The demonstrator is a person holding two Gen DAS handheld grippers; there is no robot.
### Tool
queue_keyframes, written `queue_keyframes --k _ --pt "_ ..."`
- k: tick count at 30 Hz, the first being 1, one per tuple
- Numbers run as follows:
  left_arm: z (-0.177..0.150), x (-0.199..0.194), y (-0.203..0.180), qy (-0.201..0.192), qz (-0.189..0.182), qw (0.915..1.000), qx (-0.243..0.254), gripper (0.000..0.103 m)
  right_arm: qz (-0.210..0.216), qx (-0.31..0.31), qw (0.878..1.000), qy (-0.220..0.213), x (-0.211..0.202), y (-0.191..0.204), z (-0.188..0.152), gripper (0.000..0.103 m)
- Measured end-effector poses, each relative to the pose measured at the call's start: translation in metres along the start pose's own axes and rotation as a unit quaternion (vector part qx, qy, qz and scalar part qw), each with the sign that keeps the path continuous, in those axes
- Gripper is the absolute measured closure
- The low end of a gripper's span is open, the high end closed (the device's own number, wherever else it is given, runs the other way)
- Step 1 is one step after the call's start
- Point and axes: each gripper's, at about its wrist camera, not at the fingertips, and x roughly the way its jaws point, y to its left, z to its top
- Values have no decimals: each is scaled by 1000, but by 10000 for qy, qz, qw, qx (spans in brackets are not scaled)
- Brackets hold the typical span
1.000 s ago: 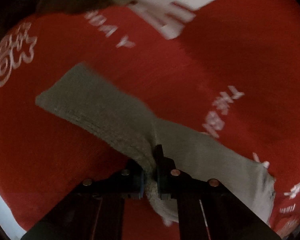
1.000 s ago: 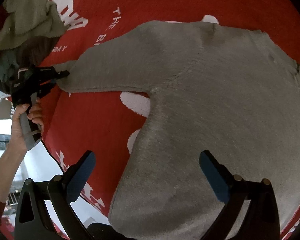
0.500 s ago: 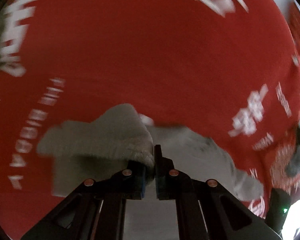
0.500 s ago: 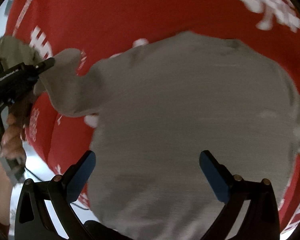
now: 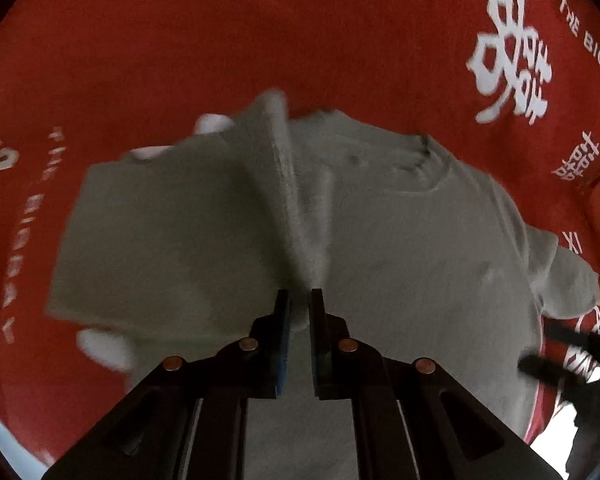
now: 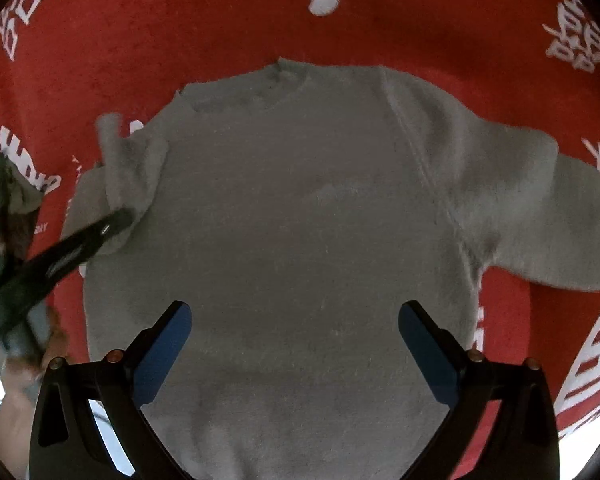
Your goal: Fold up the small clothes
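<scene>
A grey sweater (image 6: pixel 300 220) lies flat, front up, on a red cloth with white lettering (image 6: pixel 180 20) that covers the worktop; its neckline (image 6: pixel 276 76) points away from the right wrist camera and its hem runs toward that camera. The left hand-held gripper (image 5: pixel 299 312) is clenched on the end of the sweater's left sleeve (image 5: pixel 284 184), which rises as a narrow ridge of fabric from the fingers and is drawn in over the body of the garment. In the right wrist view this gripper appears as a dark bar at the sweater's left edge, blurred. The right hand-held gripper (image 6: pixel 294 320) is released, its blue-padded fingers (image 6: pixel 164 344) spread wide and hovering above the lower body of the sweater, gripping nothing. The right sleeve (image 6: pixel 540 208) lies extended outward on the cloth. A heap of other garments (image 6: pixel 4 196) sits at the far left edge.
</scene>
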Motion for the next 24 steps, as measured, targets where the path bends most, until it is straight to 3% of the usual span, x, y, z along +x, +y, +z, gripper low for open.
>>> queue_keyframes --k 1,2,3,4,10,13,16,17,18,19,21,24 --pt "-4 -8 7 -66 98 9999 -62 33 27 -105 9999 -45 0 8 6 0" --pt "-8 -21 24 -267 321 9989 -224 18 70 -171 9998 -77 1 17 9 0" --pt "-14 -30 36 -456 461 9973 -332 14 154 -236 9995 -109 2 26 16 0" --pt "-16 -35 49 -533 591 9960 -411 14 309 -302 9990 -134 5 39 24 0" --pt "-28 -16 123 27 1089 9874 -1149 14 689 -925 9928 -308 34 124 66 0" --pt "-35 -1 136 116 1119 9846 -1337 14 440 -1721 9832 -426 58 183 78 0" --pt "-35 11 134 155 1048 9856 -1318 14 -250 -2438 9689 -350 97 230 83 1" --pt "-34 14 132 166 1012 9863 -1289 13 -409 -2528 9663 -270 108 236 85 15" --pt "-32 19 127 172 1013 9872 -1219 14 -534 -2576 9646 -174 117 239 87 69" --pt "-31 20 124 176 1038 9876 -1166 14 -579 -2550 9652 -59 126 238 90 93" --pt "-32 23 123 166 1063 9876 -1142 13 -185 -2124 9770 -102 117 223 99 91" --pt "-30 25 120 101 1230 9855 -1168 13 653 -1458 9847 -697 70 189 110 91"
